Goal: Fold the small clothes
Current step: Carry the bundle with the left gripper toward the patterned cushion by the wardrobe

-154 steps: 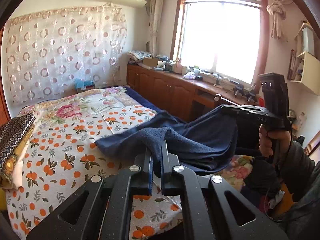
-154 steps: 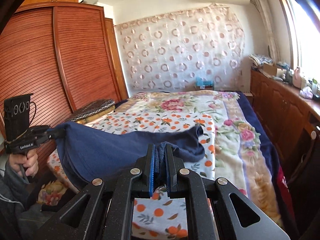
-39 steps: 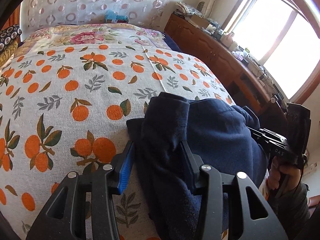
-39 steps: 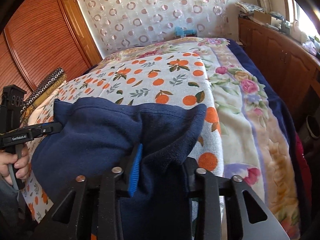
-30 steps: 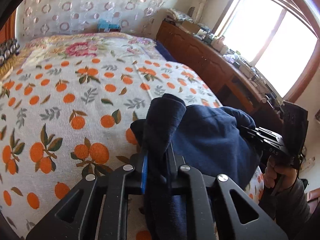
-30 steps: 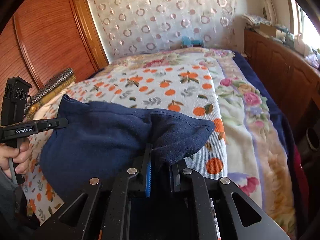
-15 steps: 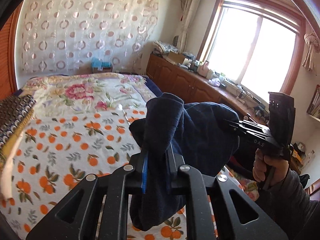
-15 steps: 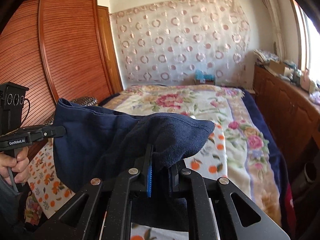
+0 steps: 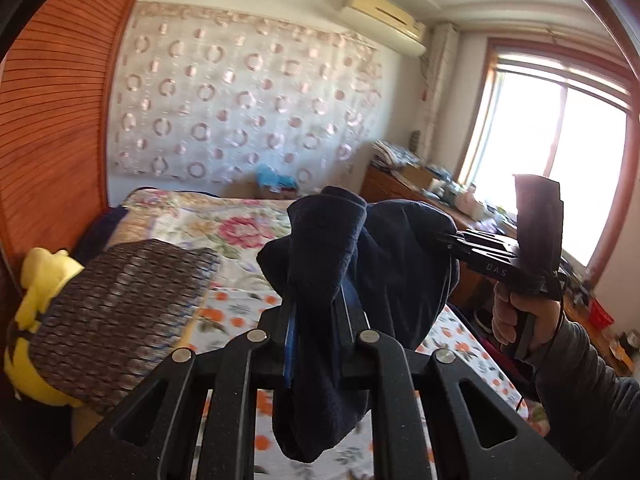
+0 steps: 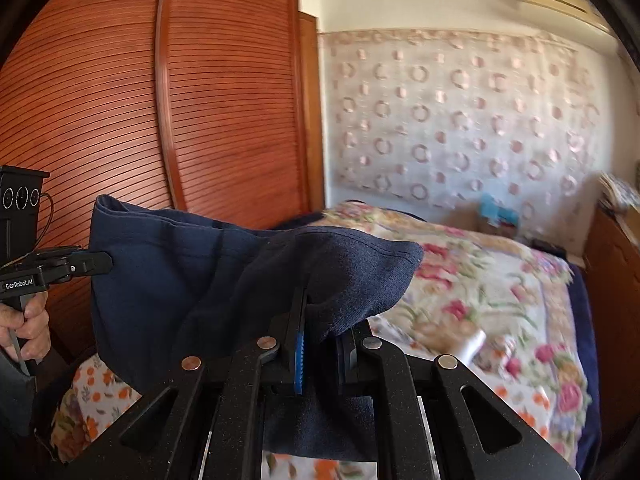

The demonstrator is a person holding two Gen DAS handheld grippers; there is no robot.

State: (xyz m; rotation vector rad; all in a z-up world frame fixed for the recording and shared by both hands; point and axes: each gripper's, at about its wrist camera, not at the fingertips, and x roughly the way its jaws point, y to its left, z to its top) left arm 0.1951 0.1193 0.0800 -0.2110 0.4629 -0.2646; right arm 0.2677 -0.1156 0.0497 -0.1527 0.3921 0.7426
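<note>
The left gripper [image 9: 316,312] pinches a navy garment [image 9: 360,264] lifted above the bed [image 9: 224,304], with the right gripper [image 9: 448,242] clamping it at three o'clock.

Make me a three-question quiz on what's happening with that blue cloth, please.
1. True or false: the navy garment lies flat on the bed.
2. Which grippers clamp it? A) left only B) right only C) both
3. Fill in: the yellow plush toy sits beside a woven ____.

Key:
1. False; it hangs in the air above the bed.
2. C; the left gripper and right gripper each pinch it.
3. Cushion.
</note>
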